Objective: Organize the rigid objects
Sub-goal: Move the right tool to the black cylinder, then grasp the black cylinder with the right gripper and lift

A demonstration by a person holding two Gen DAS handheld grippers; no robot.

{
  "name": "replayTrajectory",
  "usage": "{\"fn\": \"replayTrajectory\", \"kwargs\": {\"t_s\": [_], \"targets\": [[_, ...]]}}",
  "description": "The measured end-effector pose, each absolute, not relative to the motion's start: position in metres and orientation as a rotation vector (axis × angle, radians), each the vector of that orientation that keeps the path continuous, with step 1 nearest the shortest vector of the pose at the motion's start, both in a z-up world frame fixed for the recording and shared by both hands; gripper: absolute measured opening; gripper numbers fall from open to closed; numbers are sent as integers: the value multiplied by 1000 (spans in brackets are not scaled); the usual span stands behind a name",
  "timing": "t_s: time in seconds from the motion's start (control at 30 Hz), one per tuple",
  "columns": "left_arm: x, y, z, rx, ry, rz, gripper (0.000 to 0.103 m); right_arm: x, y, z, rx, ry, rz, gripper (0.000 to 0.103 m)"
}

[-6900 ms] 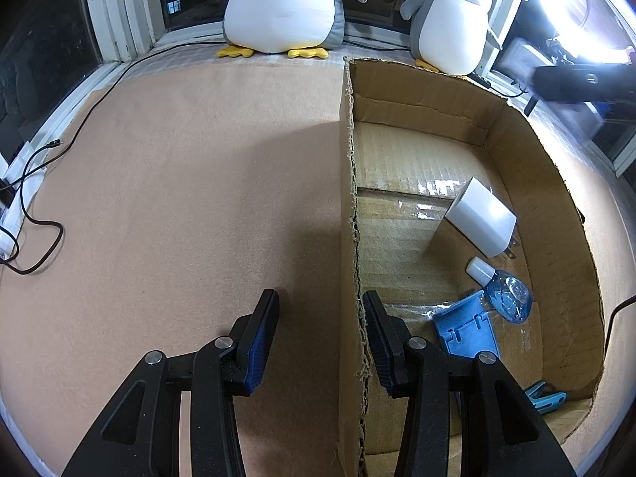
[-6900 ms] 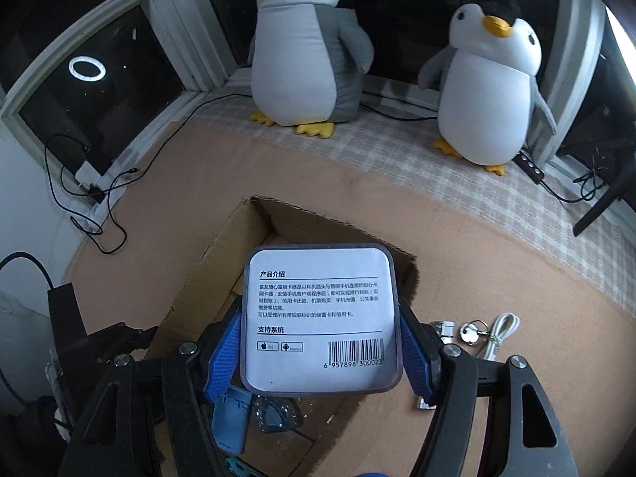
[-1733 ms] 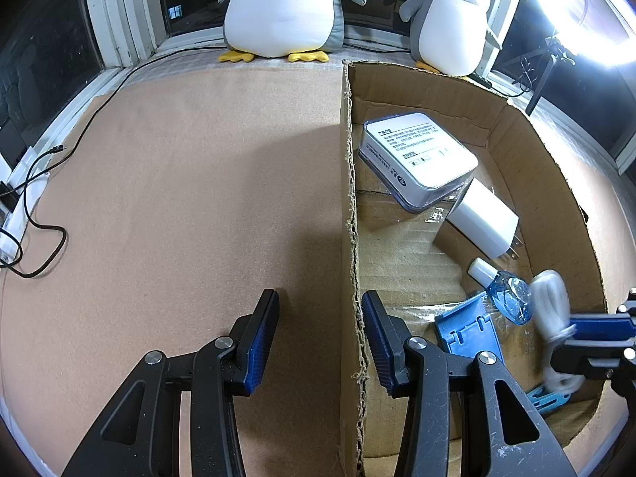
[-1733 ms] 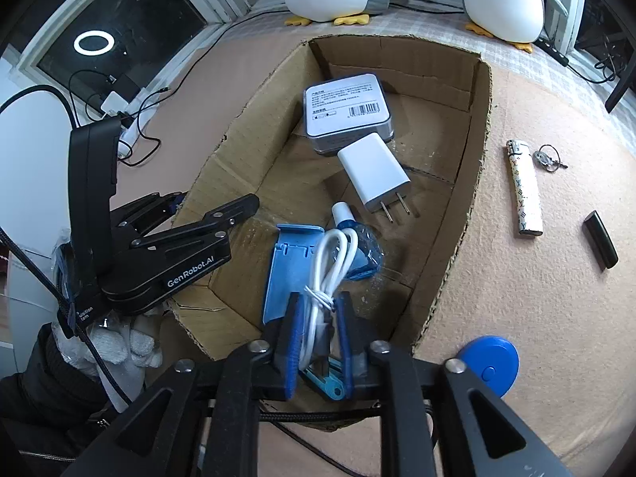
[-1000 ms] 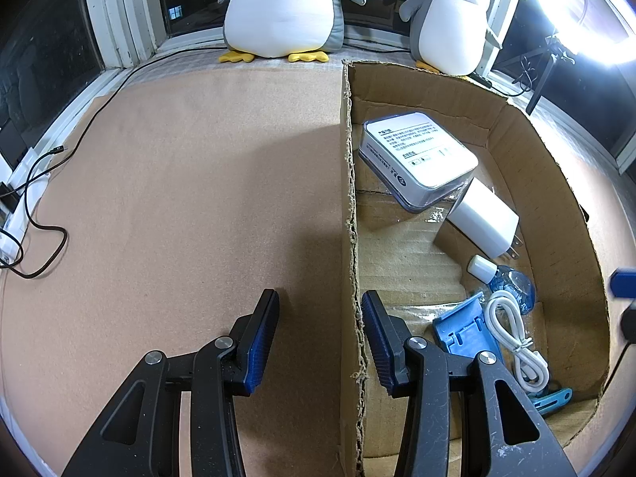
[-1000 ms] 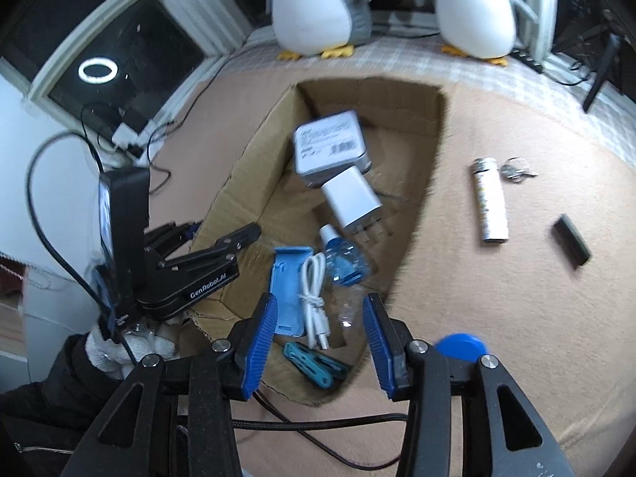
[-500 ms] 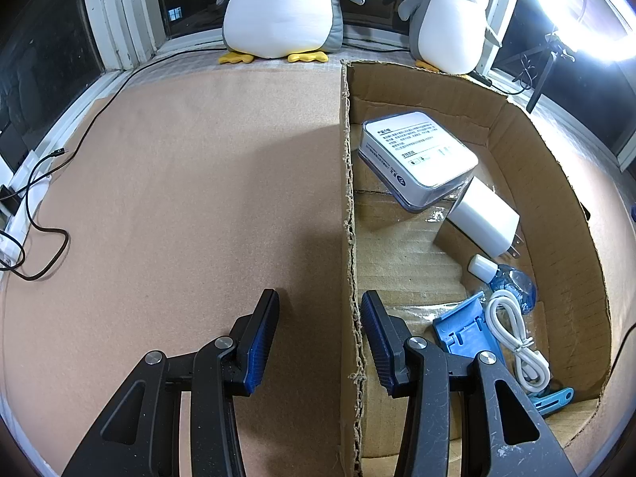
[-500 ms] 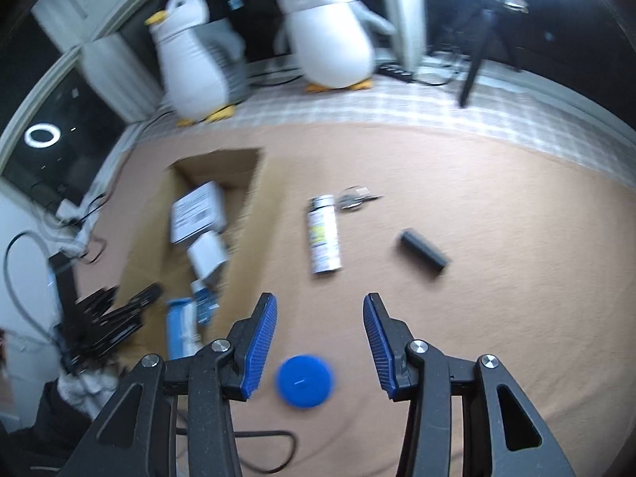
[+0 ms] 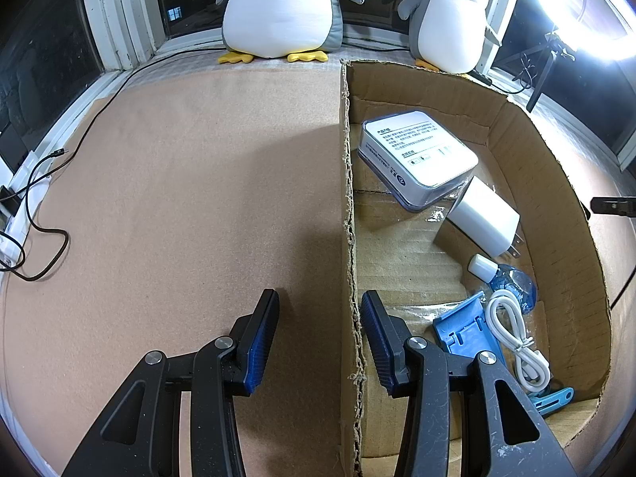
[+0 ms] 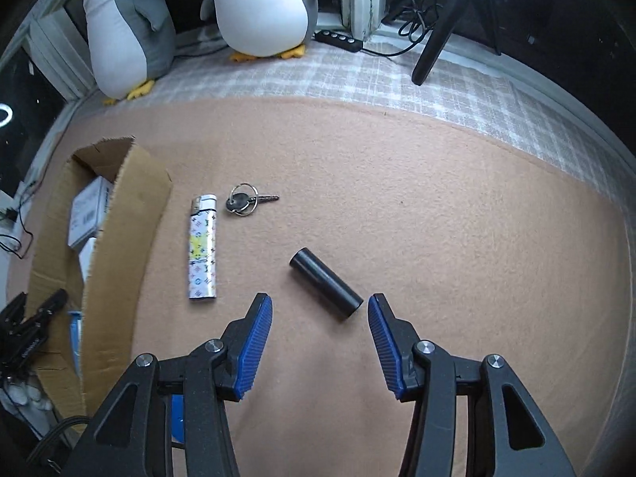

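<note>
My left gripper [image 9: 318,306] is open and straddles the left wall of the cardboard box [image 9: 346,206], one finger on each side. Inside the box lie a white labelled case [image 9: 417,155], a white charger [image 9: 483,218], a small blue bottle [image 9: 510,282], a white cable [image 9: 516,342] and a blue stand [image 9: 465,336]. My right gripper [image 10: 320,312] is open just above the tan mat, with a black cylinder [image 10: 326,283] lying between and slightly ahead of its fingertips. A patterned lighter [image 10: 202,246] and a key on a ring [image 10: 244,200] lie to its left.
Two plush penguins [image 9: 278,4] [image 9: 449,20] stand at the back by the window. A black cable [image 9: 43,214] runs along the mat's left edge. A blue round object [image 10: 177,417] shows partly behind my right gripper's left finger. A tripod leg [image 10: 435,35] stands at the far right.
My right gripper let go of the white cable in the box, opened, swung right across the mat and came down over the black cylinder. The left gripper has stayed put.
</note>
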State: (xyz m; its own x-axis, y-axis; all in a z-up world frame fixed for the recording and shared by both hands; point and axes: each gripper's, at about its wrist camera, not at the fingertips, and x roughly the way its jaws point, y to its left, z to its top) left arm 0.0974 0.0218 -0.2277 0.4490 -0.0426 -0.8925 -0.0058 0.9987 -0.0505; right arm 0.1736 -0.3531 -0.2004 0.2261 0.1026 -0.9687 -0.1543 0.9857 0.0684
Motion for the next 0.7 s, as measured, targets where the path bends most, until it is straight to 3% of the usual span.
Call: {"fn": "replayTrajectory", "kwargs": {"t_s": [0.47, 0.7], "targets": [[98, 22, -228, -49, 1105, -23, 48, 195, -342, -226, -84, 1380, 166, 45], [98, 22, -228, -48, 1105, -22, 48, 199, -345, -234, -67, 1411, 159, 30]]}}
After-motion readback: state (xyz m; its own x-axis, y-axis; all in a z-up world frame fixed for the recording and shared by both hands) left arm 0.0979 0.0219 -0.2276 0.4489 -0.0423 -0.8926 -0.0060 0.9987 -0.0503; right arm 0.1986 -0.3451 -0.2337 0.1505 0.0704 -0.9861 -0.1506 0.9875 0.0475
